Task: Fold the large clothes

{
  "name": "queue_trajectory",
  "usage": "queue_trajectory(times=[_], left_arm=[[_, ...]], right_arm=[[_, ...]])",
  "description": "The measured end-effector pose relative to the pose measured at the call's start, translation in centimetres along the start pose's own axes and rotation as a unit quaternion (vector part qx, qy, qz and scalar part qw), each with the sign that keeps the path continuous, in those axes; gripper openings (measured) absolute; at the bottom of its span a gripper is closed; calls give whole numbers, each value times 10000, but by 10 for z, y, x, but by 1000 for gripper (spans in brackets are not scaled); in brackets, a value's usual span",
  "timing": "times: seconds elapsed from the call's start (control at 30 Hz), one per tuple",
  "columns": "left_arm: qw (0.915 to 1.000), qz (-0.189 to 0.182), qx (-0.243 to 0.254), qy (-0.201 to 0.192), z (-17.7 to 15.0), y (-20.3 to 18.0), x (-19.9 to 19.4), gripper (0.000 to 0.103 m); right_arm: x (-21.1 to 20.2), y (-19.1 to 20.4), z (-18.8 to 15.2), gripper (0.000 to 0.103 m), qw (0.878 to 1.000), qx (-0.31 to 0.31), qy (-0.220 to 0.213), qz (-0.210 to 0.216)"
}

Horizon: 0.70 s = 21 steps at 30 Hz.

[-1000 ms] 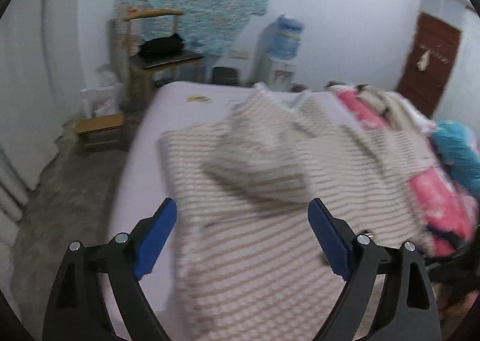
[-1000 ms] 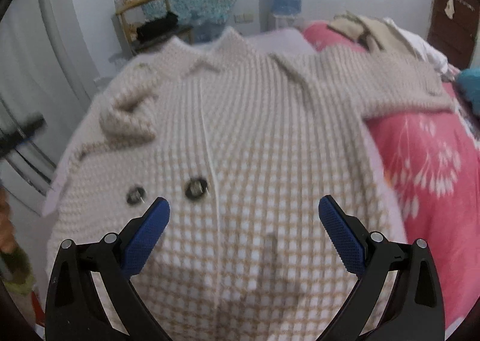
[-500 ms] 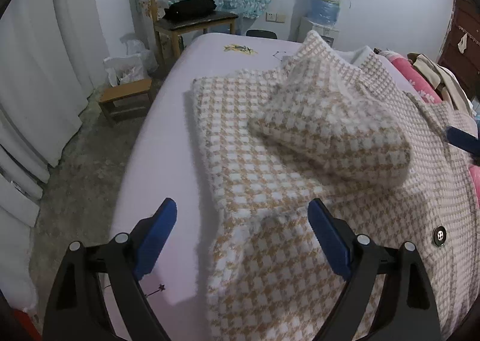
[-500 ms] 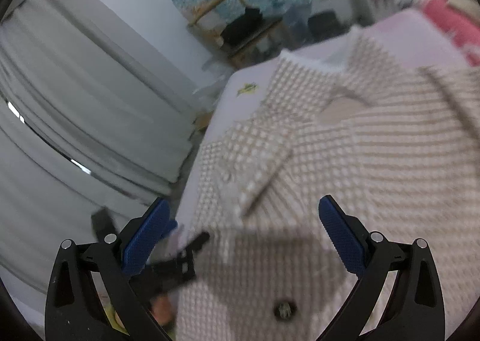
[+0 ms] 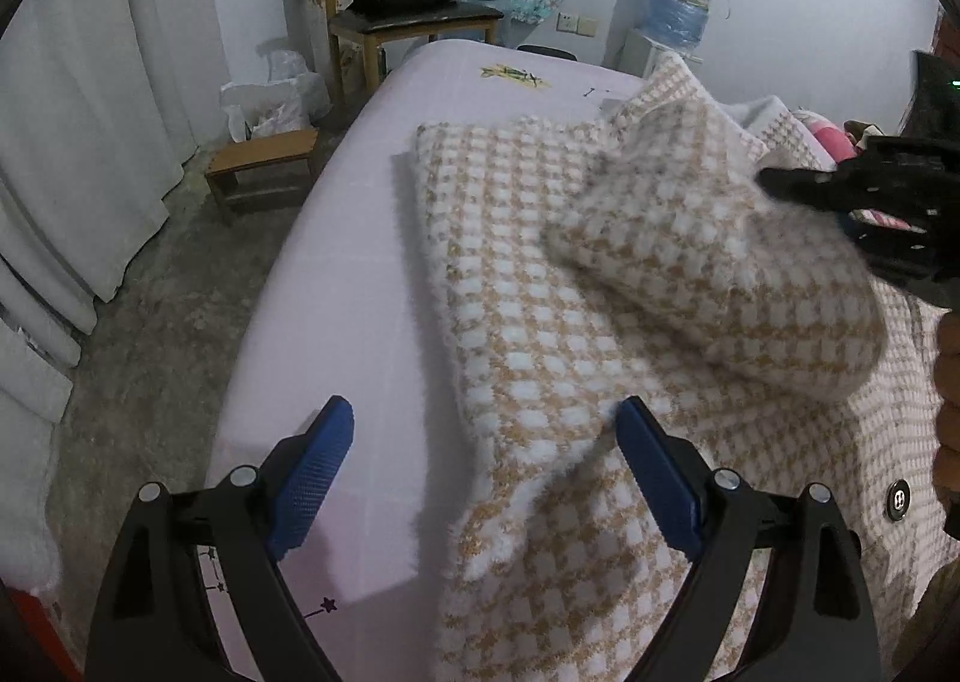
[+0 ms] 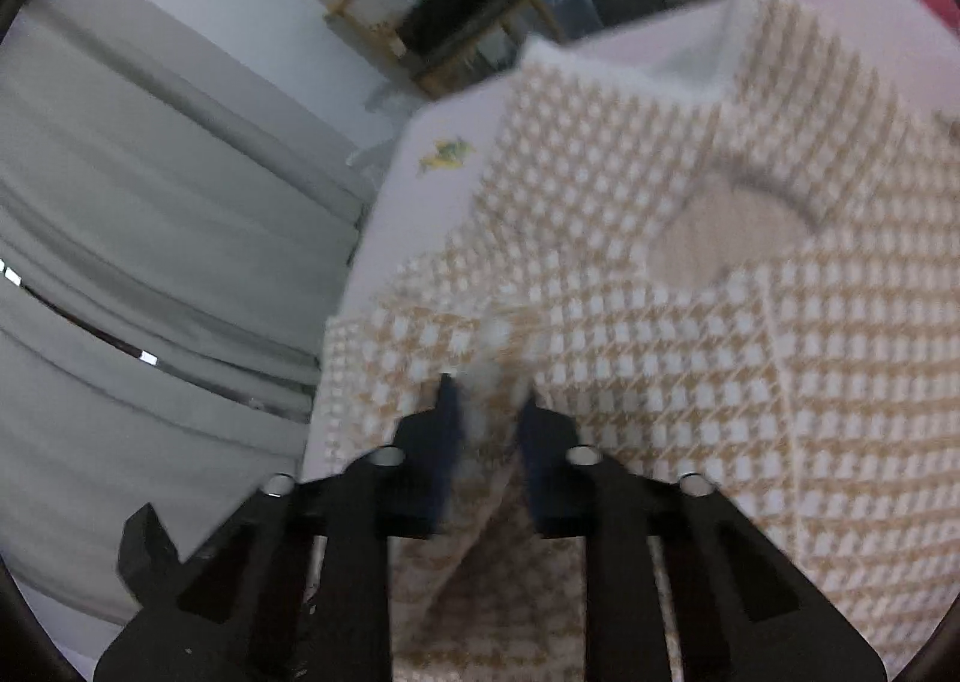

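Houndstooth coat (image 5: pixel 600 358) spread on the pale bed (image 5: pixel 360 238).
The right gripper (image 6: pixel 486 406) pinches a fold of the coat between nearly closed fingers; the left gripper (image 5: pixel 486 442) hovers at the coat's edge, fingers wide apart, holding nothing.

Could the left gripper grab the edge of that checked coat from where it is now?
Probably yes. The left gripper is open, and the checked coat has its near edge lying between the fingers on the bed, with nothing covering it. The right gripper pinches the sleeve farther off.
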<state>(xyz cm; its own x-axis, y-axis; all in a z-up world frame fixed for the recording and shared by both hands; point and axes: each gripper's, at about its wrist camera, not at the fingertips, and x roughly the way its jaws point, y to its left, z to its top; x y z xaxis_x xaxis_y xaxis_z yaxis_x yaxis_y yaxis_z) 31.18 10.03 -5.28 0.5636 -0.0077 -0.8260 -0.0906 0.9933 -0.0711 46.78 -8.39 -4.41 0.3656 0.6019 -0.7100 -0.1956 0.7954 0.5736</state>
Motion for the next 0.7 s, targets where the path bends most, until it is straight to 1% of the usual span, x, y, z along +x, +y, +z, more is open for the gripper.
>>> queue_trajectory(times=[0.1, 0.2, 0.23, 0.3, 0.33, 0.4, 0.5, 0.53, 0.6, 0.63, 0.7], left_arm=[[10000, -35, -43, 30, 1, 0, 1, 87], [9999, -61, -86, 59, 2, 2, 1, 87], [9999, -74, -102, 68, 2, 3, 2, 87], [9999, -87, -112, 76, 2, 4, 1, 87], [9999, -88, -110, 80, 2, 5, 1, 87], [9998, -96, -120, 98, 2, 5, 1, 87], [9997, -123, -146, 147, 0, 4, 2, 87], [9996, -143, -162, 167, -1, 5, 2, 87], [9995, -157, -207, 185, -1, 5, 1, 87], [9995, -158, -212, 195, -2, 5, 1, 87], [9995, -152, -203, 205, -2, 5, 0, 87]], right_arm=[[-43, 8, -5, 11, 9981, -255, -561, -74], [-80, 0, -13, 11, 9943, -279, -1020, -145], [-98, -9, -16, 11, 9917, -211, -1231, -295], [-119, -21, -17, 11, 9878, -119, -1465, -511], [-133, -31, -20, 11, 9842, -47, -1634, -674], [-154, -53, -26, 11, 9785, 142, -1840, -918], [-151, -82, -34, 11, 9762, 411, -1750, -1213], [-142, -96, -40, 11, 9749, 515, -1560, -1504], [-126, -114, -48, 11, 9726, 682, -1293, -1809], [-114, -121, -50, 11, 9721, 781, -1200, -1858], [-103, -129, -56, 11, 9716, 894, -1139, -1873]])
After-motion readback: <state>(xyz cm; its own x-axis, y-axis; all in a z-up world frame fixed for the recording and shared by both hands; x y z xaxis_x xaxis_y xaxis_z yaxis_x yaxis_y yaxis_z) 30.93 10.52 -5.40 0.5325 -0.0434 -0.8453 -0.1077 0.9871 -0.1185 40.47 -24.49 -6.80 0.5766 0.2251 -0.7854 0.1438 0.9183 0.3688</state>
